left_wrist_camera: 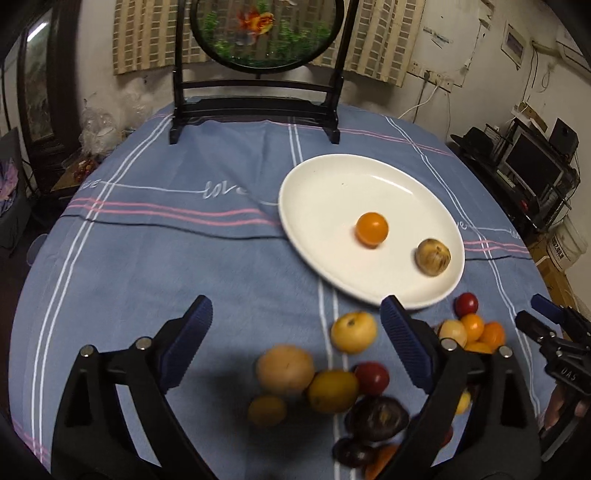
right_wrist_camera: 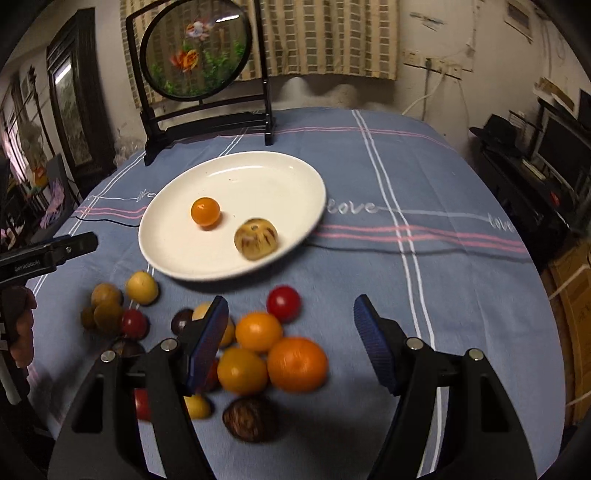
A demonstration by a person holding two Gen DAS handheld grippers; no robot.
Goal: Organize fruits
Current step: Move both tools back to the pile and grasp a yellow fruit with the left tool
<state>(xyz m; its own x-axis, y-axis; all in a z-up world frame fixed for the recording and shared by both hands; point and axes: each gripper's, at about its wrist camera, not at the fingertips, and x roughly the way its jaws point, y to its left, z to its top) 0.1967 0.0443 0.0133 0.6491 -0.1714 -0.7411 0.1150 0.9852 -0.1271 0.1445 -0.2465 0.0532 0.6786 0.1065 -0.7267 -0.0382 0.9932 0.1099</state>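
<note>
A white plate (left_wrist_camera: 325,184) (right_wrist_camera: 280,177) holds a small orange fruit (left_wrist_camera: 372,229) (right_wrist_camera: 205,211) and a tan striped fruit (left_wrist_camera: 433,256) (right_wrist_camera: 255,239). Several loose fruits lie on the cloth before it: a pale yellow one (left_wrist_camera: 353,331), a tan one (left_wrist_camera: 285,369), a red one (right_wrist_camera: 283,303), a big orange (right_wrist_camera: 297,363), dark ones (left_wrist_camera: 380,419) (right_wrist_camera: 249,419). My left gripper (left_wrist_camera: 297,317) is open and empty above the pile. My right gripper (right_wrist_camera: 291,314) is open and empty over the orange fruits; it also shows in the left wrist view (left_wrist_camera: 543,314).
A blue striped tablecloth (left_wrist_camera: 166,258) covers the round table. A black stand with a round fish picture (left_wrist_camera: 264,33) (right_wrist_camera: 195,48) stands at the far edge behind the plate. Shelves with electronics (left_wrist_camera: 528,162) are off the right side.
</note>
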